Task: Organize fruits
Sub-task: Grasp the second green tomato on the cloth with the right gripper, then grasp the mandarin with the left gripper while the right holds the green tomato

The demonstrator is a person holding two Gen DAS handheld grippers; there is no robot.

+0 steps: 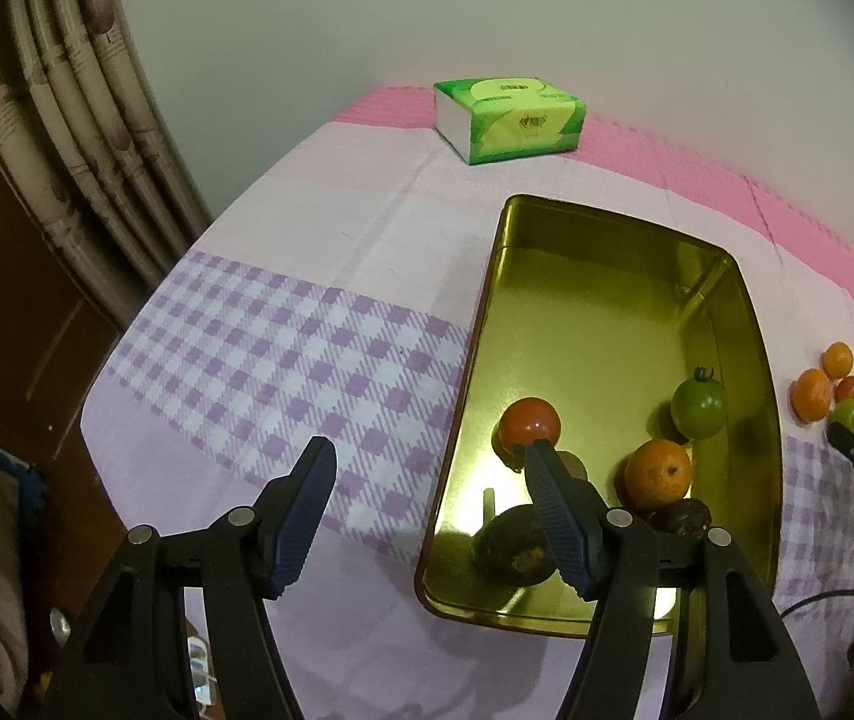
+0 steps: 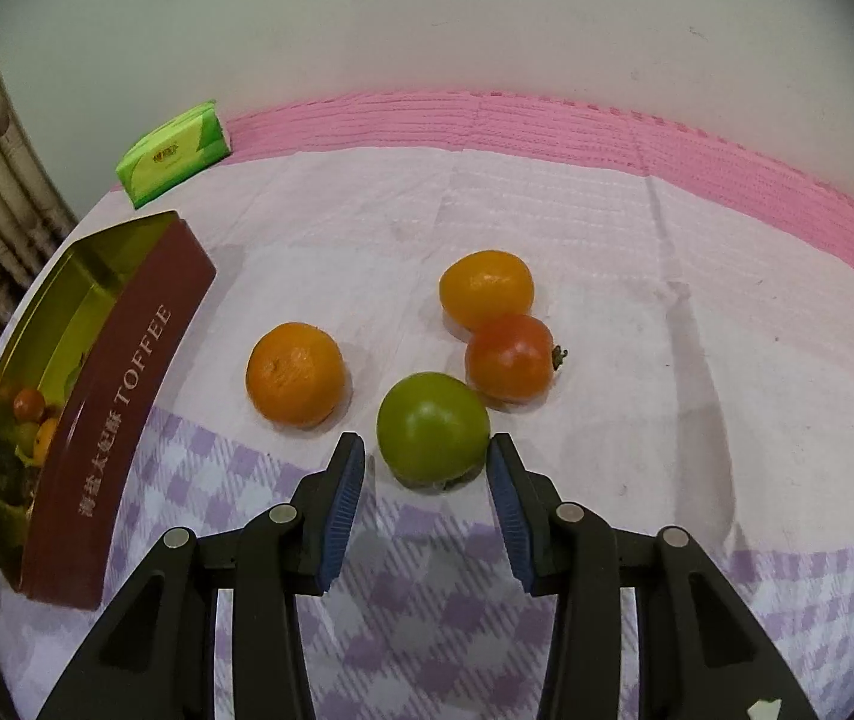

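A gold tin (image 1: 601, 300) with a maroon "TOFFEE" wall (image 2: 120, 402) holds a red tomato (image 1: 529, 422), a green tomato (image 1: 698, 406), an orange (image 1: 658, 473) and two dark fruits (image 1: 511, 546). My left gripper (image 1: 427, 450) is open and empty, above the tin's left rim. On the cloth lie a green tomato (image 2: 433, 426), an orange (image 2: 296, 373), a red tomato (image 2: 511, 357) and a yellow-orange fruit (image 2: 485, 288). My right gripper (image 2: 425, 450) is open, its fingertips on either side of the green tomato's near edge, not closed on it.
A green tissue pack (image 1: 508, 117) lies at the back of the table, also in the right wrist view (image 2: 174, 153). A pink mat (image 2: 667, 144) runs along the wall. A curtain (image 1: 78, 120) hangs past the table's left edge.
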